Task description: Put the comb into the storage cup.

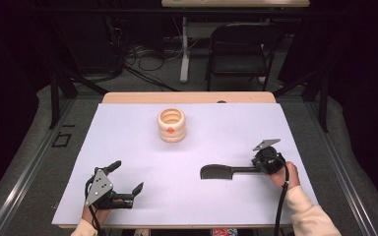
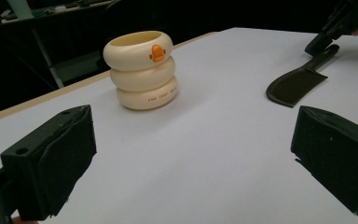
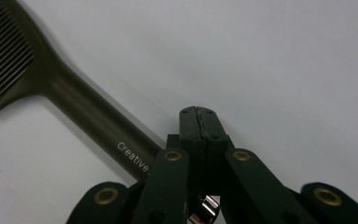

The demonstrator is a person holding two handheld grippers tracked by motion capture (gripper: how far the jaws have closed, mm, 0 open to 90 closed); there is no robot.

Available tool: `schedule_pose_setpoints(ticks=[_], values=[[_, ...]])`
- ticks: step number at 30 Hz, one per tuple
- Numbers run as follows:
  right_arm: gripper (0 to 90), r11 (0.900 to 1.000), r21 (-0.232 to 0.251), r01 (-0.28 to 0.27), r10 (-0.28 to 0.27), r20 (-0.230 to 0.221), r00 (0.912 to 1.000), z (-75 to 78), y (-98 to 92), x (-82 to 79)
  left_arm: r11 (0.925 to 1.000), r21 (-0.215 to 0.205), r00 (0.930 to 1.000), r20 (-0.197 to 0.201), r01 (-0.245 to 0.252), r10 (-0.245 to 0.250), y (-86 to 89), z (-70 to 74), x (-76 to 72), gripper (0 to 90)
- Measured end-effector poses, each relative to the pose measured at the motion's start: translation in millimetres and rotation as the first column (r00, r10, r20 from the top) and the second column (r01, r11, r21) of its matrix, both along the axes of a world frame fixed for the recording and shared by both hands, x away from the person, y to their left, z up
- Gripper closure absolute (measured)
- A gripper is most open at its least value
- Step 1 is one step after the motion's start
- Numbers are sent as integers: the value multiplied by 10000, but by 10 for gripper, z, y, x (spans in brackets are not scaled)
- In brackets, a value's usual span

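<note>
On the white table (image 1: 142, 147), taking the cream ringed cup (image 1: 171, 125) as landmark: nearest the person, well short of the cup and to its left, the left gripper (image 1: 126, 178) rests with its 2 jaws spread wide and empty, aimed toward the cup, probably waiting its turn. Short of the cup and to its right lies the black comb (image 1: 224, 171), flat on the table. Its long axis runs left to right, toothed head toward the cup's side, handle pointing away to the right. The right gripper (image 3: 199, 122) has its jaws pressed together beside the handle's end; whether they pinch the handle cannot be told. Farthest stands the cup, upright, its orange beak facing the person.
</note>
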State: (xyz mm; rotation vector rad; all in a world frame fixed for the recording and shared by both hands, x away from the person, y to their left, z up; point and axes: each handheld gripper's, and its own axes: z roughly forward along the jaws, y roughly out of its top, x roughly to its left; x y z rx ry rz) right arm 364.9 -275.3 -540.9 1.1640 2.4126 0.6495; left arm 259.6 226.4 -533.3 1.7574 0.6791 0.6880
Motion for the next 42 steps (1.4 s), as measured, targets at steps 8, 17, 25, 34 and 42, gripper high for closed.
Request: schedule_pose_setpoints(ticks=[8, 17, 25, 34, 42], values=[[900, 10000, -19, -79, 79, -137, 9999, -6, -9, -71, 10000, 22, 10000, 5, 12, -12, 0, 0, 0, 0], [900, 9999, -19, -147, 147, -154, 9998, -8, -2, -148, 10000, 42, 10000, 1, 7, -7, -4, -1, 0, 0], [900, 9998, -44, -171, 170, -281, 9995, 0, 7, -204, 10000, 56, 10000, 19, 0, 0, -2, 0, -2, 0], [793, 9997, -125, -223, 222, -130, 9997, 9, -3, -215, 10000, 29, 10000, 27, 13, -13, -3, 0, 0, 0], [553, 9998, -122, -183, 185, 197, 9996, 81, -25, -179, 10000, 20, 10000, 8, 37, -37, -3, -1, 1, 0]])
